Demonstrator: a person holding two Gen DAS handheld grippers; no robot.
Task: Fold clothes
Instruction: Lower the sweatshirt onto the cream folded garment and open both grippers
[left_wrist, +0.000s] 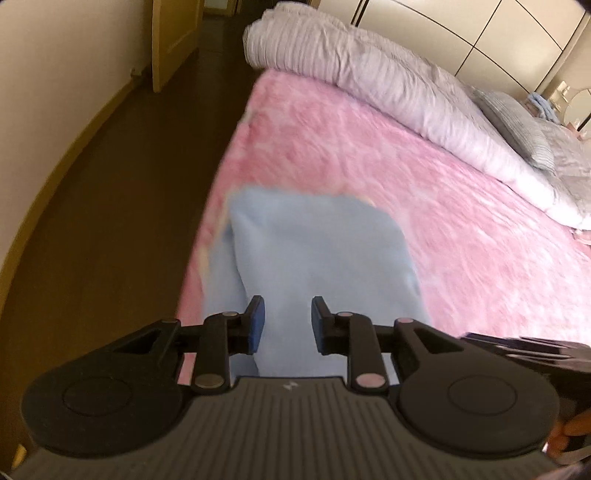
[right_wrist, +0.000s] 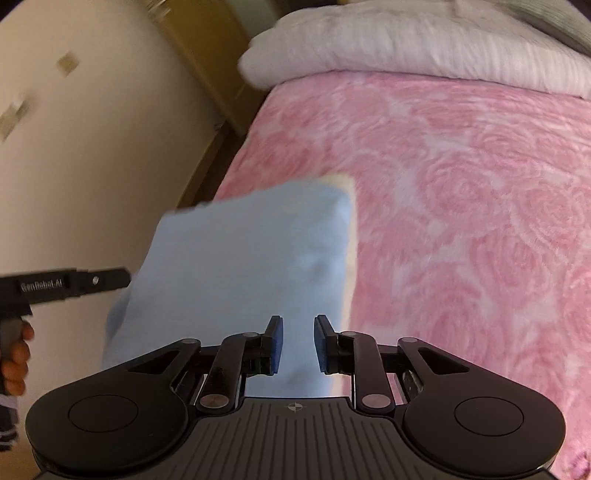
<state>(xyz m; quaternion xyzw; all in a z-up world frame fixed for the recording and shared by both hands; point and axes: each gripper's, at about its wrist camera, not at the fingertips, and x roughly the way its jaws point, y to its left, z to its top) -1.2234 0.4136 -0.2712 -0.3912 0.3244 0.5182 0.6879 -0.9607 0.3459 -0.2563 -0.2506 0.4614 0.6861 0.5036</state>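
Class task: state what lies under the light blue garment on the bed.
The light blue garment rests on the pink blanket; a cream edge peeks out. Anything beneath is covered.

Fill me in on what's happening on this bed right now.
A person is folding clothes with a handheld claw in each hand. A light blue garment lies folded into a compact block near the edge of the pink blanket covering the bed. The left claw and the right claw both hover over the garment's near end with jaws open, gripping nothing. A rolled pale quilt sits along the far side of the bed. Both views are motion-blurred.
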